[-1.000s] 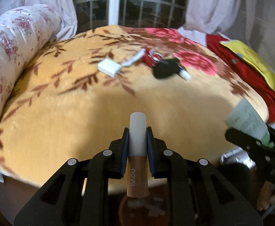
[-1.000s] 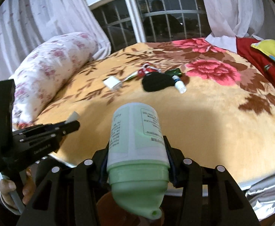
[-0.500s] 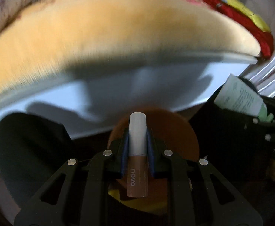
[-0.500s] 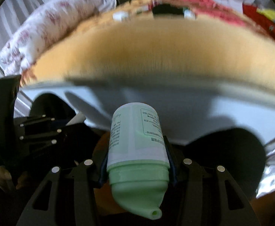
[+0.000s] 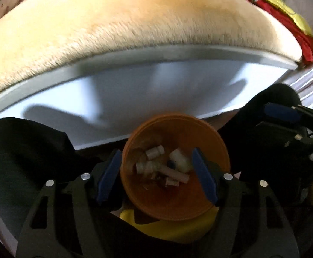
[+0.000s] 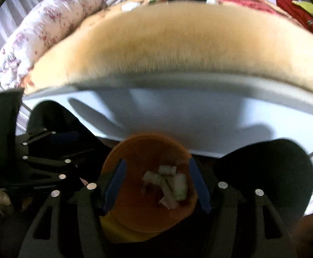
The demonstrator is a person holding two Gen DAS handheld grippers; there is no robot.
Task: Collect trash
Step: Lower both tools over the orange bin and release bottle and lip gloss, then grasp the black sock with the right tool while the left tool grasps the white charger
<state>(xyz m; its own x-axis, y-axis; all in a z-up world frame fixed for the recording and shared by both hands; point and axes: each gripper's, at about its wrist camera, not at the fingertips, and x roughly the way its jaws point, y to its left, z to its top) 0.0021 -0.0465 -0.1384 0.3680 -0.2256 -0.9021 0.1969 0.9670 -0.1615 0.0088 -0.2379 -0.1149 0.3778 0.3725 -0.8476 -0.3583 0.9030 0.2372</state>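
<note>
Trash [image 5: 167, 167] is gathered in the orange bin [image 5: 218, 148] below the bed [image 5: 135, 21], over which both grippers' opening, empty fingers [image 5: 203, 178] are held for dropping.

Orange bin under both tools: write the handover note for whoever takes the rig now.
Left tool: jaws opening, nothing between them, above the orange bin.
Right tool: jaws opening, also empty, over the same bin.
Trash pieces, pale tubes and a greenish bottle, lie in the bin by the bed's edge.
Done: both loads dropped.
Left: small items at the far end of the blanket; check them for trash.
</note>
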